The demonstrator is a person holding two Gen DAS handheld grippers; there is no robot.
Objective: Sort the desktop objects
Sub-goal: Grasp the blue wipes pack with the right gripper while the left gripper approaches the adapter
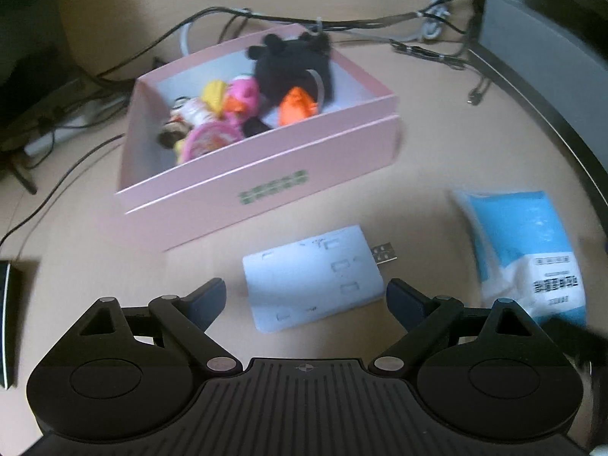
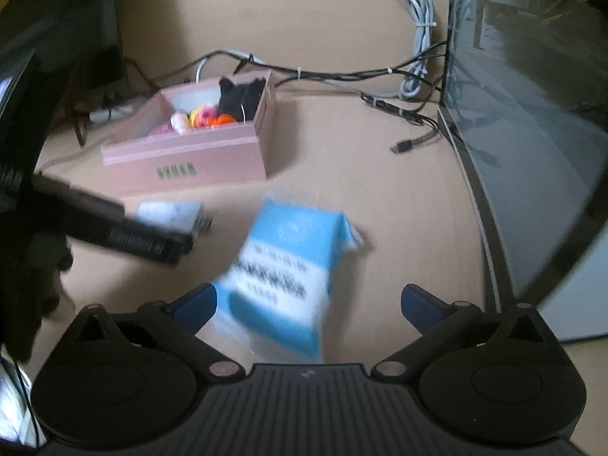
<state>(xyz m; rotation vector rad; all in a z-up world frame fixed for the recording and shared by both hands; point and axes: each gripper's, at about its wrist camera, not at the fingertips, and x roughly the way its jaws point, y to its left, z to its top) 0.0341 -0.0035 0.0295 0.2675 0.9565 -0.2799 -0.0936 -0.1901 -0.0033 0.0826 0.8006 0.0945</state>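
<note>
A pink box [image 1: 288, 174] holds a black plush toy [image 1: 292, 68], an orange toy [image 1: 296, 106] and several small pink and yellow toys. A white card reader with a USB plug [image 1: 311, 281] lies on the desk right in front of my left gripper [image 1: 306, 298], which is open around its near end. A blue and white packet [image 2: 281, 277] lies in front of my right gripper [image 2: 307, 302], which is open with the packet's near end between the fingers. The packet also shows in the left wrist view [image 1: 528, 250]. The box [image 2: 197, 152] and the reader [image 2: 171, 214] show in the right wrist view.
Black and white cables [image 1: 380, 26] run along the back of the wooden desk. A computer case [image 2: 532, 114] stands at the right. A dark device [image 1: 7, 323] lies at the left edge. The left gripper's body [image 2: 114, 231] crosses the right wrist view.
</note>
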